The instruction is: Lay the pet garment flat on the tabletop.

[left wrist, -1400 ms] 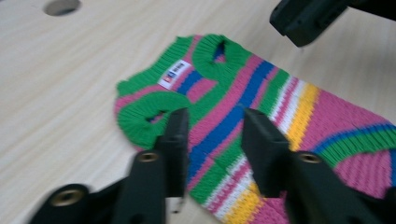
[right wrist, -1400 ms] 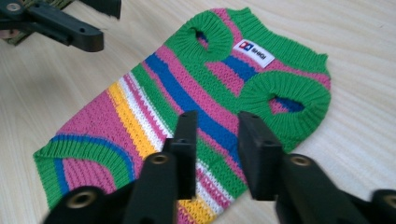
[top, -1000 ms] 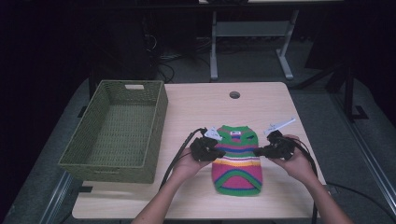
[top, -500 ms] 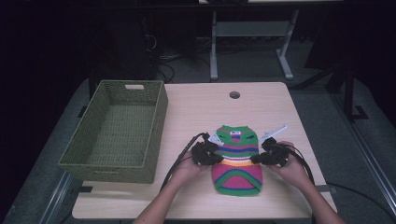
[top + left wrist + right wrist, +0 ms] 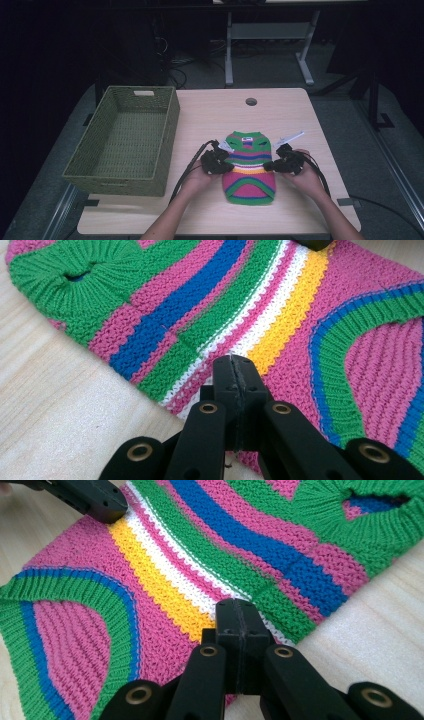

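Observation:
A small knitted sweater (image 5: 249, 170) with pink, green, blue, white and yellow stripes lies flat on the wooden table (image 5: 280, 115), neck toward the far side. My left gripper (image 5: 228, 167) is at its left edge, jaws shut together, tips over the white and yellow stripes (image 5: 232, 365). My right gripper (image 5: 268, 165) mirrors it at the right edge, jaws also shut, tips over the same stripes (image 5: 239, 608). I see no fabric pinched between either pair of jaws. The left gripper's tip (image 5: 95, 497) shows across the sweater in the right gripper view.
A green woven basket (image 5: 167, 125) stands empty at the table's left side. A round cable hole (image 5: 251, 101) sits near the far edge. Cables trail from both grippers toward the near edge. A dark floor and a desk frame lie beyond the table.
My right gripper has come down and slightly inward onto the sweater's right edge. The left gripper and the sweater have stayed in place.

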The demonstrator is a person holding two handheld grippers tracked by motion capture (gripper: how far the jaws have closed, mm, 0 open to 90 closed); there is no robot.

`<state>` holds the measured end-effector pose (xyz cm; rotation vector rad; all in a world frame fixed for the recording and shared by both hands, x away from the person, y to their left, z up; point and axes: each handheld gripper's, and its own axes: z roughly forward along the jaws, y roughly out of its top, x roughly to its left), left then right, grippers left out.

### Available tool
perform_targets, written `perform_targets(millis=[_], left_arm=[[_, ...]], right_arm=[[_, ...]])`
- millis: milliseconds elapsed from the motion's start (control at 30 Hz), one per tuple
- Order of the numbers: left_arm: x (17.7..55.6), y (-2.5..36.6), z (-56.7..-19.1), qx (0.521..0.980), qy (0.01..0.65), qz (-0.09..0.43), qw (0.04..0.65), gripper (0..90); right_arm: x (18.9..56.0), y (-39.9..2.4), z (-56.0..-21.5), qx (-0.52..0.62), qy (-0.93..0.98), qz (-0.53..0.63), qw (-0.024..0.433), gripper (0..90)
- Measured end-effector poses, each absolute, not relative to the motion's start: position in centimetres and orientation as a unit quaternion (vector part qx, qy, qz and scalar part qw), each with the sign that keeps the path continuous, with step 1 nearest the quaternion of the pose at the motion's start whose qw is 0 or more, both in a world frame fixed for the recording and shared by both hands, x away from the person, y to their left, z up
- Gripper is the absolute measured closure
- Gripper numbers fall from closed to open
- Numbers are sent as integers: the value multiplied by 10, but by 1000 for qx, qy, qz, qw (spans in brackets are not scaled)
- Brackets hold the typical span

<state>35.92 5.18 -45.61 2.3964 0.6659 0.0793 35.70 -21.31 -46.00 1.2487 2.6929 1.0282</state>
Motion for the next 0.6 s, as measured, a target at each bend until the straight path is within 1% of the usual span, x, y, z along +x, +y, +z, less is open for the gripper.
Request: perform_targets(millis=[200, 333, 433, 600], left_arm=[[358, 53, -456, 912, 252, 36, 322, 888], [353, 53, -450, 911, 245, 45, 329, 838], [351, 55, -446, 909, 243, 49, 335, 814], [351, 61, -442, 900, 253, 40, 353, 768]], right_arm=[[357, -214, -460, 399, 856, 330, -2, 872], [355, -216, -457, 398, 850, 345, -8, 791], [354, -218, -455, 398, 846, 355, -11, 755], [352, -223, -449, 398, 839, 370, -19, 677]])
